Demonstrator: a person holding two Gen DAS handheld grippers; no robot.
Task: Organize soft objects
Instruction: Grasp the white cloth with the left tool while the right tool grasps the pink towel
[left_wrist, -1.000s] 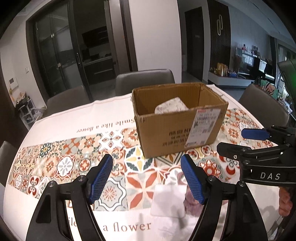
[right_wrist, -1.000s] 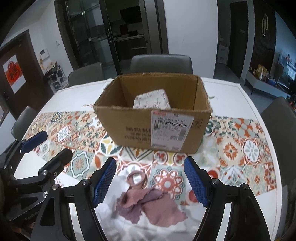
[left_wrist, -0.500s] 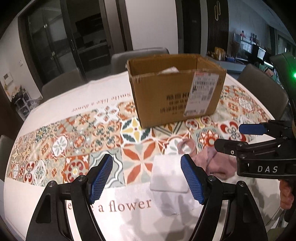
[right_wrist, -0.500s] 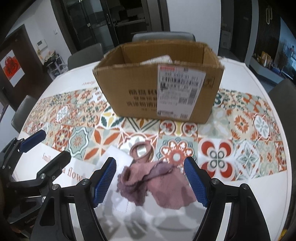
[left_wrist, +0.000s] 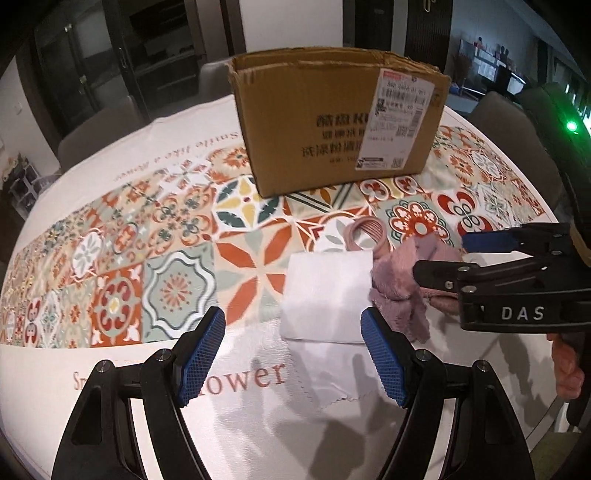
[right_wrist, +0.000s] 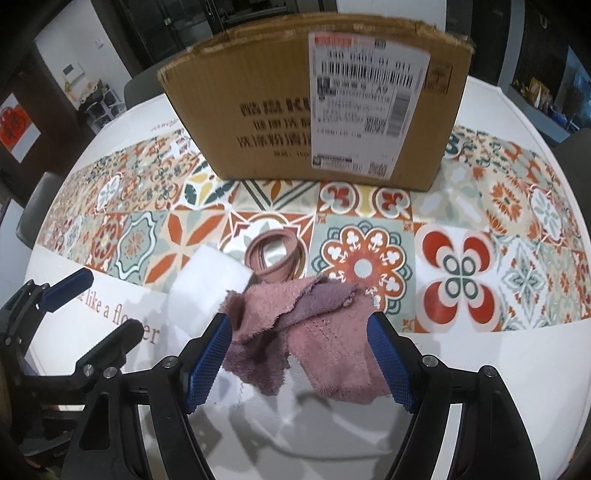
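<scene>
Pink cloth (right_wrist: 317, 332) crumpled (no clear long axis), between wide-open right gripper (right_wrist: 299, 354) jaws

The right gripper (left_wrist: 517, 288) carries white letters "DAS" on its black body. The tablecloth (left_wrist: 110, 387) has script reading "like a flo" near the left in the right wrist view, and "ower" in the left wrist view. The cardboard box (right_wrist: 258, 92) bears dark printed characters and a white shipping label (right_wrist: 365, 96) with barcodes, too blurred to read.
</scene>
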